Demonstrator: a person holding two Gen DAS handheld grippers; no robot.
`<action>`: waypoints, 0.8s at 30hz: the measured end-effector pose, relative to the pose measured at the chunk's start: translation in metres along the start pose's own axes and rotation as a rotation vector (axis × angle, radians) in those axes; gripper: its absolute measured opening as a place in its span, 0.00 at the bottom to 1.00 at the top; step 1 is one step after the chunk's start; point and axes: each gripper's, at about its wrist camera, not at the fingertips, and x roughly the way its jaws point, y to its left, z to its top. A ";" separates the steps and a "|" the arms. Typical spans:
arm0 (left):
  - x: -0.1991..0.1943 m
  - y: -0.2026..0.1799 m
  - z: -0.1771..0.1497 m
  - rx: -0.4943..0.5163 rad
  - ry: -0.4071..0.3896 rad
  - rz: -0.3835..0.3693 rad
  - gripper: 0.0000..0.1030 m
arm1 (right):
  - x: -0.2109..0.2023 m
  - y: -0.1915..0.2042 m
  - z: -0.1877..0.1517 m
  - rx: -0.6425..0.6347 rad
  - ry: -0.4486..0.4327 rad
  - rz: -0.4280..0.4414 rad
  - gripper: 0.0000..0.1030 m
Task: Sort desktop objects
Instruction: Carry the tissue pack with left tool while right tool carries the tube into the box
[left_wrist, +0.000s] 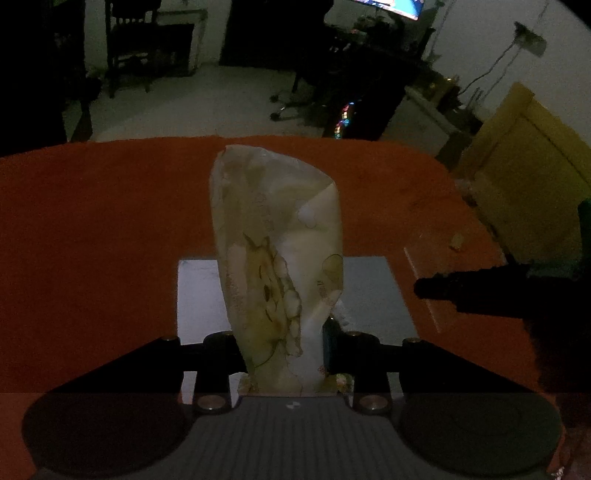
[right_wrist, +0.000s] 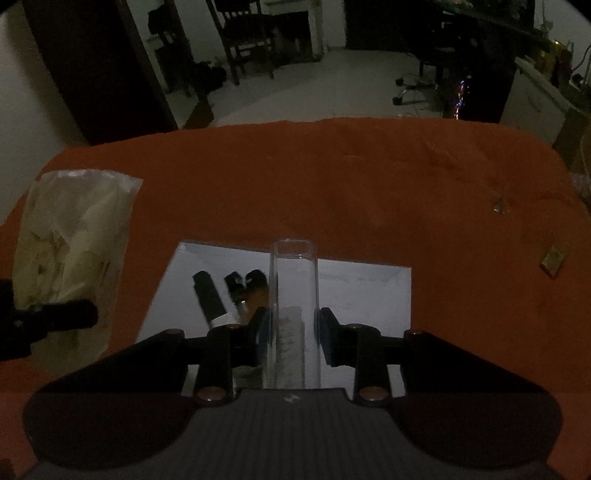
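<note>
Gripping a printed plastic bag (left_wrist: 277, 258), the left gripper (left_wrist: 288, 350) is clenching its fingers on the bag's lower end, and the bag is standing up between them, above the orange cloth (left_wrist: 92, 221) and the white sheet (left_wrist: 195, 295). The left view is showing the cartoon print on the bag and a small pale scrap (left_wrist: 457, 242) lying on the cloth to the right. At its right edge, the dark finger of the right gripper (left_wrist: 480, 291) is reaching in, well apart from the bag.

The right view is showing the same bag (right_wrist: 70, 251) from the side at far left, with a dark finger of the left gripper (right_wrist: 55, 314) crossing in front of it. It is also showing what the left view is hiding behind the bag: dark small items (right_wrist: 229, 295) lying on the white sheet (right_wrist: 369, 295), too dim to name. In the middle, the right gripper (right_wrist: 291, 332) is grasping a clear tube (right_wrist: 293, 295), its blue pads (right_wrist: 327, 332) pressing on both sides, the tube's open end pointing away from the camera over the sheet. Further right on the cloth (right_wrist: 406, 184), a small dark chip (right_wrist: 500, 207) and a tan block (right_wrist: 553, 260) are lying apart from each other, near the cloth's right edge. Neither is appearing in the left view.
</note>
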 end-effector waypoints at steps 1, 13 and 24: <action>-0.005 -0.001 -0.001 0.002 -0.002 -0.007 0.25 | -0.007 0.000 -0.002 0.002 0.004 0.013 0.31; -0.049 -0.032 -0.052 0.054 0.043 -0.125 0.26 | -0.077 0.023 -0.052 -0.057 0.035 0.107 0.31; -0.067 -0.042 -0.103 0.104 0.130 -0.149 0.26 | -0.115 0.034 -0.102 0.004 0.038 0.038 0.31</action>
